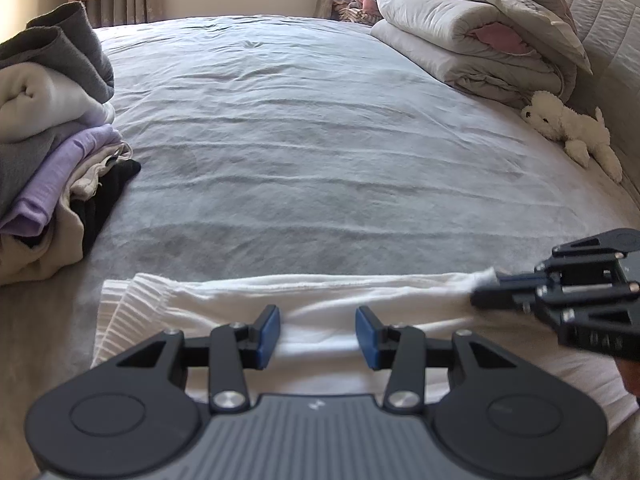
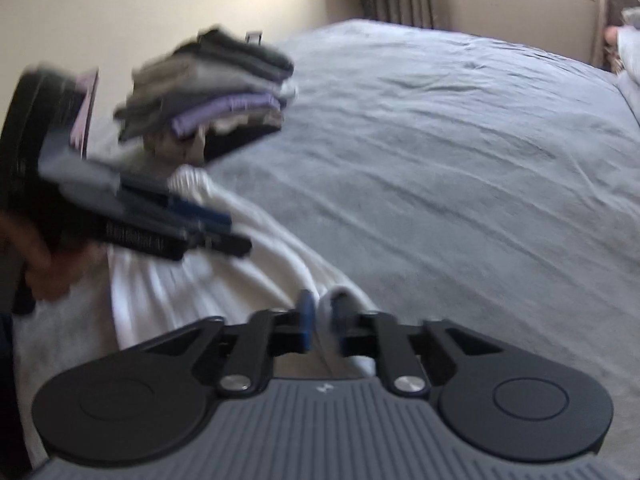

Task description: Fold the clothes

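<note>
White garment [image 1: 332, 300]: lies in a long band across the near edge of the bed [image 1: 320, 140], ribbed hem to the left, just in front of both tools; it looks already doubled lengthwise, though how many layers cannot be told.
Left tongs [image 1: 318, 334]: spread wide, blue pads hovering over the middle of the band and pinching nothing; probably placed there to pin or take the cloth at its centre.
Right tongs [image 2: 322, 318]: pressed nearly together on a bunched white end of the garment, at the band's right-hand tip; holding that end would let it be drawn taut or carried over toward the hem.
Folded stack [image 1: 52, 128]: grey, cream, lilac and black pieces piled at the left of the bed, near the ribbed hem but apart from it, likely the place for finished items.
Stage: judged mid-fold, one end gripped, the other lying flat.
Blur: the right wrist view is smeared, so fine detail there is uncertain.
Bedding [image 1: 480, 40]: rolled quilts and a plush toy [image 1: 568, 128] sit far off.
</note>
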A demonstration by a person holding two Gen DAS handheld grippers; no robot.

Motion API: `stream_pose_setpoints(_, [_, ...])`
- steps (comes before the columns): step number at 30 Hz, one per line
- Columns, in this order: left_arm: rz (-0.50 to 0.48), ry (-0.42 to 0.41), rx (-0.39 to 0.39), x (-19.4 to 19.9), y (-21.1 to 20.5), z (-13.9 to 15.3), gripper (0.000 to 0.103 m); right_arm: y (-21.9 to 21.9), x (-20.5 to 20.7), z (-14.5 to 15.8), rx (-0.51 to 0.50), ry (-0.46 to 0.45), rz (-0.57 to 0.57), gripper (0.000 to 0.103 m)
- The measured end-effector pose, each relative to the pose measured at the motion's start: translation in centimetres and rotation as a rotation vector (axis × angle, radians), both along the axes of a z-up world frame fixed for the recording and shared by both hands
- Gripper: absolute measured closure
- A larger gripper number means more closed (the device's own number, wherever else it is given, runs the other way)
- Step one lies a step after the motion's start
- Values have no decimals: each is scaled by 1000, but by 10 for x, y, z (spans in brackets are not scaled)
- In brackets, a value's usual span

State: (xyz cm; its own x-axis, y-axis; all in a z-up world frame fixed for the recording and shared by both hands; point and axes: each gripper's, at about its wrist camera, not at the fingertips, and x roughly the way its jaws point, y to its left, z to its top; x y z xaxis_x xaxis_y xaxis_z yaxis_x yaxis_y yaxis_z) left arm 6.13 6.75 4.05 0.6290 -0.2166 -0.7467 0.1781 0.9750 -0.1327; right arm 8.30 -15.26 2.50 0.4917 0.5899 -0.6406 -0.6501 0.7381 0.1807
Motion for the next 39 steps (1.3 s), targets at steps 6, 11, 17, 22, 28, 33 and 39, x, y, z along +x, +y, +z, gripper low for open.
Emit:
stream_pose_setpoints(6, [17,1,-16,1,6,3,59,-15,16,8,118,18,-126,99])
stream_pose_setpoints(11, [17,15,35,3,6,-2,59,-24,33,-3,195,108,-162,99])
stream_pose_setpoints(17, [10,26,60,4,8,-3,59,-43,46,-20,364,268,-180,89])
stream_pose_setpoints(22, [17,20,65,2,8,-2,59,-43,59,-20,378,300,-241,96])
stream_pose_setpoints(28, [45,17,73,4,14,2,59,-34,61,-17,269,224,-275,98])
stream_pose_setpoints(33, [69,30,77,7,21,2,59,-23,65,-20,192,166,-280,99])
stream_pose_setpoints(39, [70,15,108,5,23,5,59,-20,63,-20,169,126,-289,99])
